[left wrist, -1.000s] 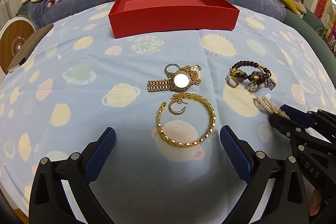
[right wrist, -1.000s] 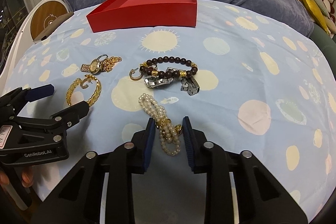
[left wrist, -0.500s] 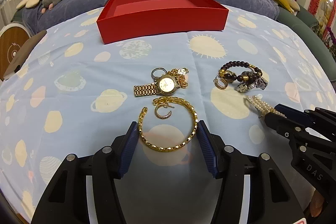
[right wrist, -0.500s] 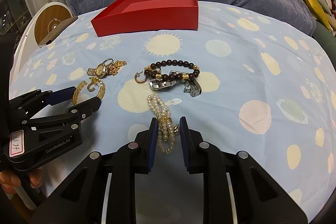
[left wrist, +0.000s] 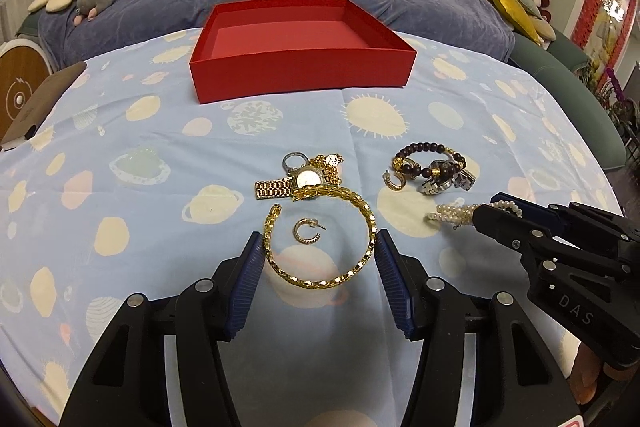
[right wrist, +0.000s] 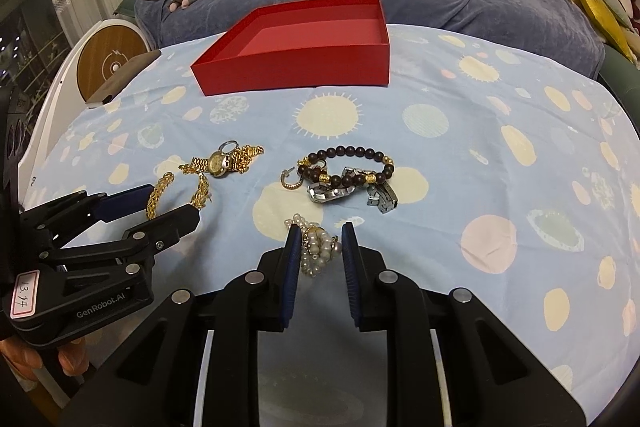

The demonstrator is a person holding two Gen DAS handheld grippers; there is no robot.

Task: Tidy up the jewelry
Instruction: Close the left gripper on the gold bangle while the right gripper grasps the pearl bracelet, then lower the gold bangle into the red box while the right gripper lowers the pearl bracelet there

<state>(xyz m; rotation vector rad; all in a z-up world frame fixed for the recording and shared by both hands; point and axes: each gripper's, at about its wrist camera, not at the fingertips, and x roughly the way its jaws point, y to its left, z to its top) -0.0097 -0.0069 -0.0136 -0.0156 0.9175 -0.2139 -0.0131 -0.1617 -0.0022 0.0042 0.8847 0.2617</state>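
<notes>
left gripper (left wrist: 319,251): clamped on gold bangle (left wrist: 320,237)
right gripper (right wrist: 319,247): clamped on pearls (right wrist: 318,247)
red box (left wrist: 300,67): far

The right gripper (right wrist: 319,247) clamps the pearls (right wrist: 316,247); the left gripper (right wrist: 150,209) grips the gold bangle (right wrist: 160,191). The red box (right wrist: 296,67) sits beyond.

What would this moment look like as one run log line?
left hand-held gripper: shut on gold bangle | right hand-held gripper: shut on pearl bracelet | red box: empty
</notes>
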